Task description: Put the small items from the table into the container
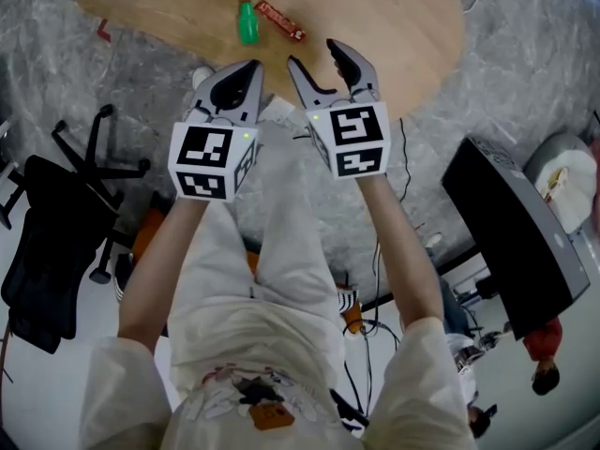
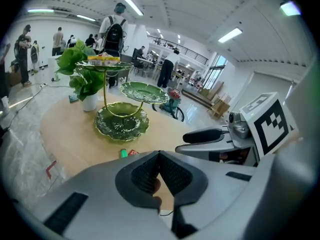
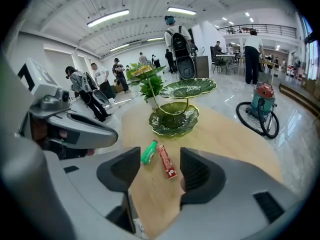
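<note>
Wooden table [image 1: 394,7] — green bottle [image 1: 247,22], red packet [image 1: 280,20] lie top centre. Right gripper [image 1: 311,54] jaws apart (empty), left gripper [image 1: 251,67] together; best to straddle one item squarely before closing.

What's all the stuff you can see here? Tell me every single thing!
table: one, light wood, round, in front of the person
bottle: one, green, small, on the table near its front edge
packet: one, red, long, right beside the bottle
tiered plate stand: one, green leaf-shaped plates on a gold stem, farther back on the table
potted plant: one, green leaves, white pot, behind the stand
vacuum cleaner: one, teal, on the floor past the table
office chair: one, black, on the floor at the person's left
people: several, far back in the hall
left gripper: one, grey, shut, empty
right gripper: one, grey, open, empty, aimed at bottle and packet
</note>
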`<act>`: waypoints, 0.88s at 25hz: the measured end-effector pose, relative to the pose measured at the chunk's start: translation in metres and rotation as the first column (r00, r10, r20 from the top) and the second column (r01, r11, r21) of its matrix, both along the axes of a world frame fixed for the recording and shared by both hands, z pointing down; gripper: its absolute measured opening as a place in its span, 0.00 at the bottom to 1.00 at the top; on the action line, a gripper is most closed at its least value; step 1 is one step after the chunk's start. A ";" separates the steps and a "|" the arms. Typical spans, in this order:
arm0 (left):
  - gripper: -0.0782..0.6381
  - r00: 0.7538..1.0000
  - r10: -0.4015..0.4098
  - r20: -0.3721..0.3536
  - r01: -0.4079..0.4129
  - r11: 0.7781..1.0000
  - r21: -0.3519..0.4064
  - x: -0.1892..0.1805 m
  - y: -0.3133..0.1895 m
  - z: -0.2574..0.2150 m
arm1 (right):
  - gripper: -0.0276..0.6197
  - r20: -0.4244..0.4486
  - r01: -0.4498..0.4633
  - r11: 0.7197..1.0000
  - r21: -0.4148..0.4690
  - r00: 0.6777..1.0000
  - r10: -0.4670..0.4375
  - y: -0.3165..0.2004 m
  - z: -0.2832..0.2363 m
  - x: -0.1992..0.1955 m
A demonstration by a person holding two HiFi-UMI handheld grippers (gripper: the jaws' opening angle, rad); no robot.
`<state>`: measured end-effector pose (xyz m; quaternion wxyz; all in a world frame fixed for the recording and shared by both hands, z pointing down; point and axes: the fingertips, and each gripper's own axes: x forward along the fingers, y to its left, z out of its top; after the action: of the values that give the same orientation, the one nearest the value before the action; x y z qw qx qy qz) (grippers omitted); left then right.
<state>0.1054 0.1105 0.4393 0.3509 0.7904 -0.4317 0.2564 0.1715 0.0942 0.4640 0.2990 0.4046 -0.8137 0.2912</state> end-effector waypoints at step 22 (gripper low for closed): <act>0.10 0.999 -0.018 0.039 0.020 0.999 -0.050 -0.008 -0.003 0.069 | 0.40 -0.103 0.159 0.984 -0.078 0.981 -0.166 -0.007 0.081 -0.016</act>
<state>0.0970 0.1075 0.5086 0.3647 0.7720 -0.4395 0.2791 0.1555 0.0876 0.5448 0.3794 0.3415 -0.8160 0.2713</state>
